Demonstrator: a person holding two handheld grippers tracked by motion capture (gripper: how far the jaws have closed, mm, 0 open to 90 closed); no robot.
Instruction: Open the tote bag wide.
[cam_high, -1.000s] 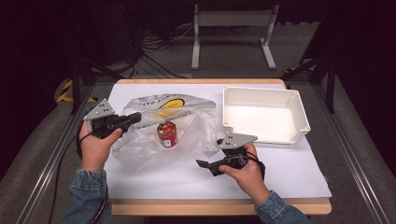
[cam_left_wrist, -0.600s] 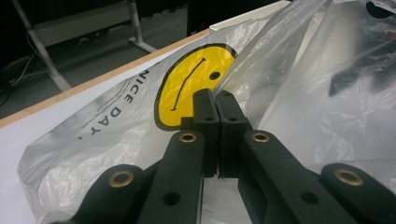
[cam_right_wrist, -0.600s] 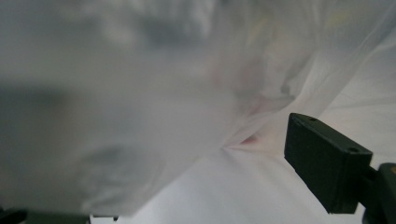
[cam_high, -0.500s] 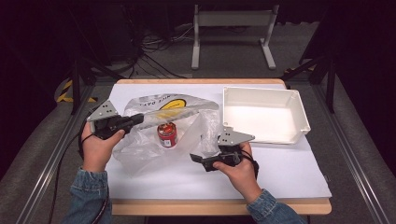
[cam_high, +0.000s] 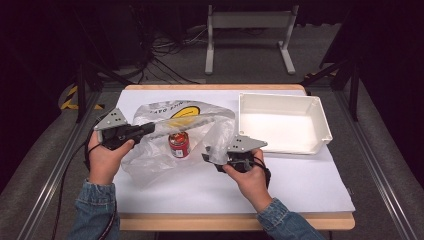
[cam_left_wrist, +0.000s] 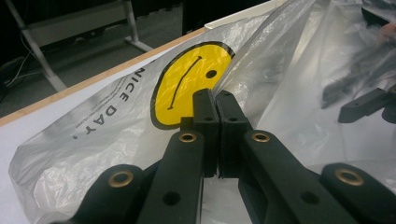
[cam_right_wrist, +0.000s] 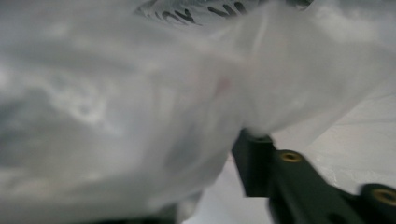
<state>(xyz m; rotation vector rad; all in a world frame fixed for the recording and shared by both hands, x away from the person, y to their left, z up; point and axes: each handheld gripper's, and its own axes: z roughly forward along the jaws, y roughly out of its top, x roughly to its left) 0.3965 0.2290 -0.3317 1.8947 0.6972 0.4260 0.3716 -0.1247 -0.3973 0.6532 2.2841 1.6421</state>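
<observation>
Plastic bag (cam_high: 165, 135): one edge clamped in left claw (cam_left_wrist: 217, 109), opposite edge between right claw (cam_high: 211, 156) closing jaws; can (cam_high: 178, 145) between claws.

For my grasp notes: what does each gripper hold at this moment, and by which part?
Both hold the plastic bag. The left gripper is shut on its upper edge; the right gripper, jaws just closing, pinches its right-hand edge.

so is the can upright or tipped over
Upright. In the high view the red can stands on its base on the white sheet, its silver top facing up, with the clear plastic bag spread around it.
</observation>
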